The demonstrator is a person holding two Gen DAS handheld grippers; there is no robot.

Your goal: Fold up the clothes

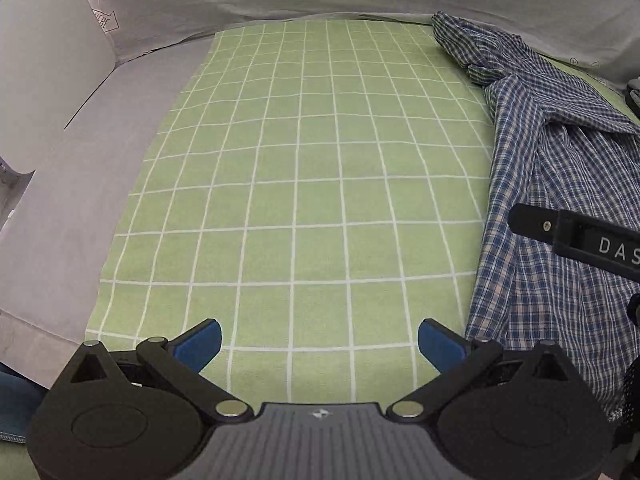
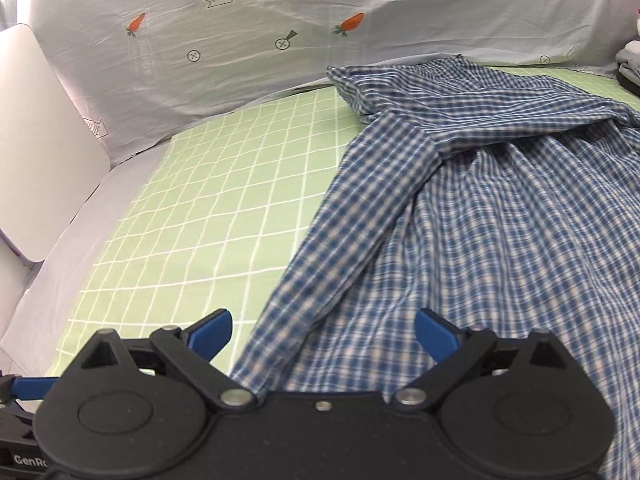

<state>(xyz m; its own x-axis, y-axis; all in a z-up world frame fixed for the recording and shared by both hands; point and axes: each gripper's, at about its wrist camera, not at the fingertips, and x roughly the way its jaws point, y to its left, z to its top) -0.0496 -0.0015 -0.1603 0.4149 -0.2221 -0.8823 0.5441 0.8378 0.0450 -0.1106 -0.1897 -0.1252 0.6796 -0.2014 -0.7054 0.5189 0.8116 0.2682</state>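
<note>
A blue and white checked shirt lies rumpled on the right part of a green grid-pattern cloth. One sleeve runs down along its left edge. My right gripper is open and empty, low over the shirt's near left edge and sleeve. My left gripper is open and empty over the bare green cloth, with the shirt to its right. The right gripper's black body shows at the right edge of the left wrist view, above the shirt.
A grey sheet with carrot and arrow prints hangs behind the cloth. A white panel stands at the left. Grey surface borders the green cloth on the left. Folded grey items sit at the far right.
</note>
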